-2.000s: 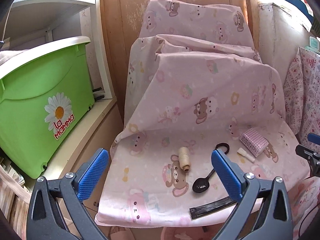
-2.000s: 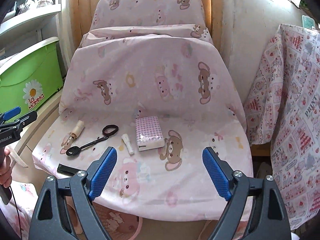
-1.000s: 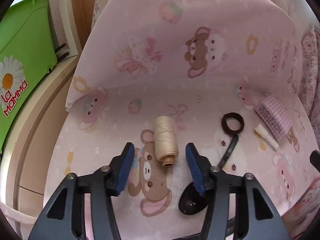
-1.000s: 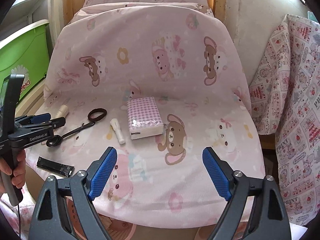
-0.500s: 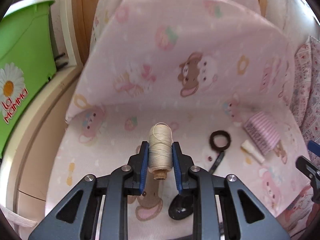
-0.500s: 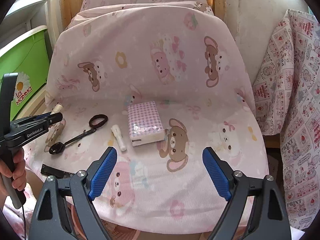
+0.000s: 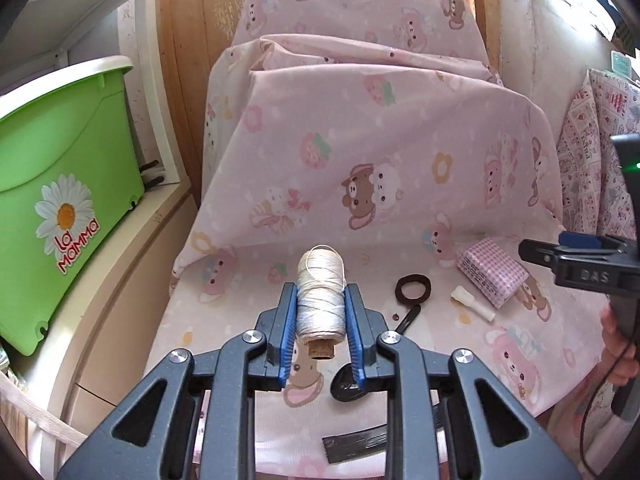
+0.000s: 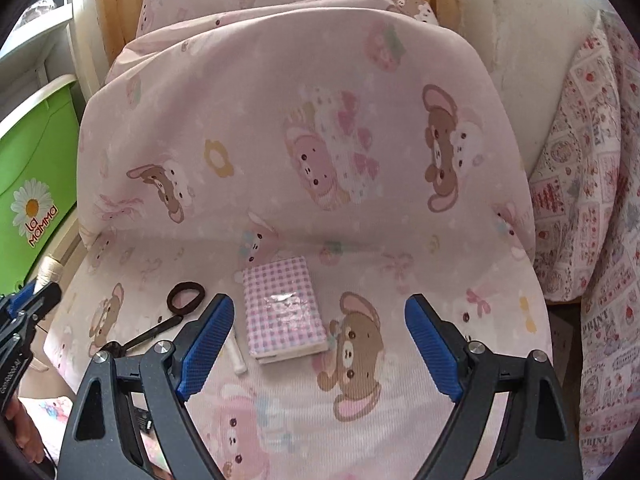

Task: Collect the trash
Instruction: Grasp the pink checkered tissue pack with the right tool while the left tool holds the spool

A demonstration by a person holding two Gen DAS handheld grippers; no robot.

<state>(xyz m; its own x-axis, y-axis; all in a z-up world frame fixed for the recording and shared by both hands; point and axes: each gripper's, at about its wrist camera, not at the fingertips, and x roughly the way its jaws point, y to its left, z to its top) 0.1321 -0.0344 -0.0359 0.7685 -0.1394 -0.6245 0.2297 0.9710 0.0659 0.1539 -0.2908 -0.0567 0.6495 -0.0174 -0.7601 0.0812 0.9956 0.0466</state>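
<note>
Cream thread wound on a small spool with a brown cardboard core [image 7: 321,300] sits clamped between the blue pads of the left gripper [image 7: 321,320] in the left wrist view, the jaws drawn narrow against its sides and the spool clear of the pink cartoon-print cloth covering the chair seat [image 7: 520,368]. Judging by that, the step in hand is carrying off the first picked piece; the next move calls for finding a bin or bag to drop it in, and none is plainly shown, though a green plastic tub with a daisy label [image 7: 60,208] stands on the ledge to the left. Still lying on the cloth are a black hair tie [image 7: 413,289], a black plastic spoon [image 7: 352,376] partly hidden behind the fingers, a small white tube [image 7: 472,305], a pink checked tissue pack [image 7: 492,271] and a flat black strip [image 7: 356,446] near the front edge. From the right wrist view, the right gripper [image 8: 320,344] hangs with its jaws spread wide and nothing between the pads, poised just above the tissue pack [image 8: 284,312], with the white tube [image 8: 236,354] beside its left finger. It seems set to lower and close on the pack, which looks soft and wide enough to need nearly the full spread.
</note>
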